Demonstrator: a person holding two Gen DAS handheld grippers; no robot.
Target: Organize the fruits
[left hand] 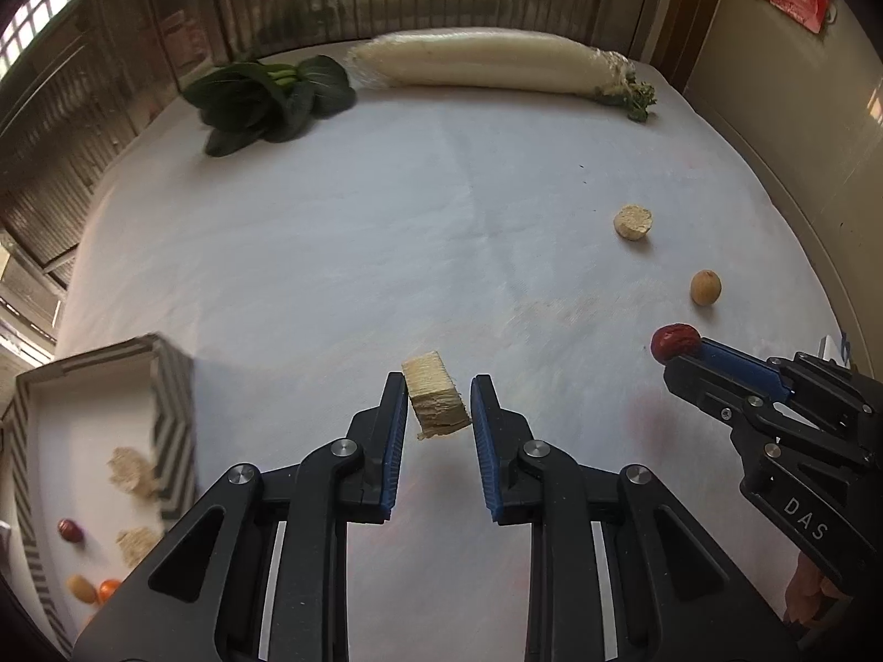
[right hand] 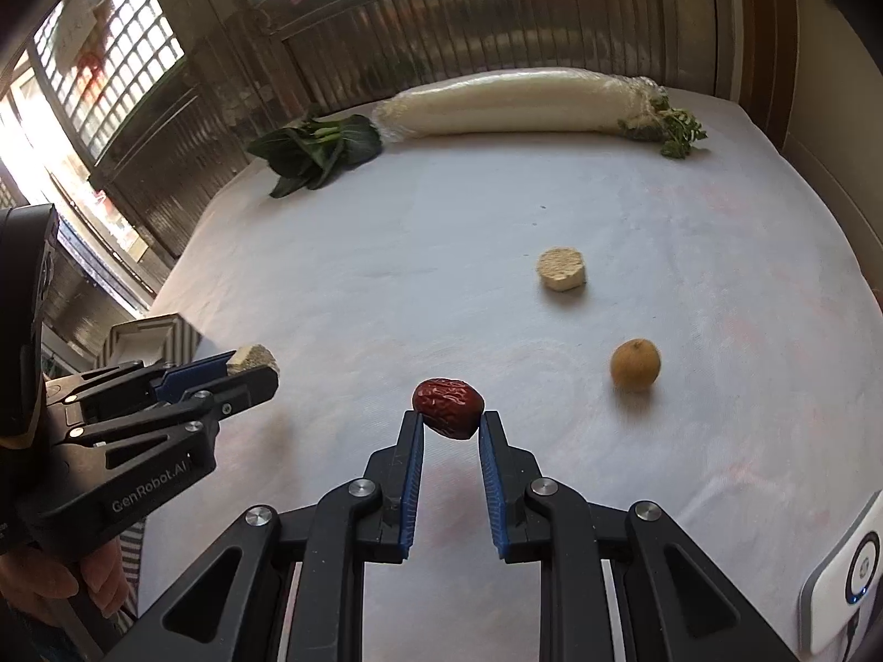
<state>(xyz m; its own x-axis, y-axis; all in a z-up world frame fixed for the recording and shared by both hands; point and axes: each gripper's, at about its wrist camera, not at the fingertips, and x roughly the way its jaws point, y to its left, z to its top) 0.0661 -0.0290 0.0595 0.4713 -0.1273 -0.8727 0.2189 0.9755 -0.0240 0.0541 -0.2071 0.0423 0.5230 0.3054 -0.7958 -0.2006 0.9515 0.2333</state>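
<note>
My left gripper point(left hand: 439, 405) is shut on a tan square biscuit block point(left hand: 435, 401) and holds it above the white table. My right gripper point(right hand: 450, 419) is shut on a red date point(right hand: 448, 407) and holds it above the table; the date also shows in the left wrist view point(left hand: 674, 341). A round tan biscuit point(right hand: 561, 268) and a small brown longan point(right hand: 635, 364) lie on the table to the right. A striped box point(left hand: 171, 425) at the left holds biscuits point(left hand: 131, 470), a red date point(left hand: 70, 530) and small orange fruits point(left hand: 94, 589).
A long wrapped white radish point(left hand: 485, 60) and a bunch of dark leafy greens point(left hand: 270, 99) lie along the table's far edge. A white device point(right hand: 844, 585) sits at the near right corner. A wooden wall stands behind the table.
</note>
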